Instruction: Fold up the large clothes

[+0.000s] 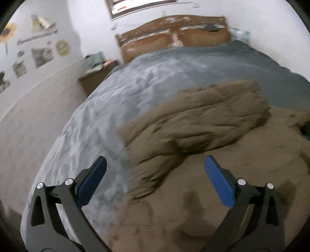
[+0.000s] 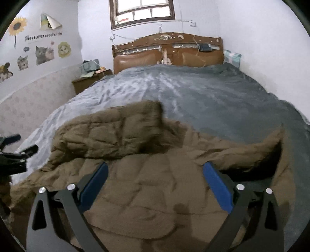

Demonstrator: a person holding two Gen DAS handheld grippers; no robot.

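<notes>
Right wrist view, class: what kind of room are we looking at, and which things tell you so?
Most likely a home bedroom: a wide bed under a grey cover, its wooden headboard against the wall, and a bedside cabinet beside it.

Dim room, daylight from window (image 2: 142, 11); left view motion-blurred, fisheye edges warped.

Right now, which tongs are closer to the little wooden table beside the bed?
Left. The left tongs hang at the bed's left side, the side where the little wooden table stands. The right tongs hover over the middle of the brown coat, farther away.
</notes>
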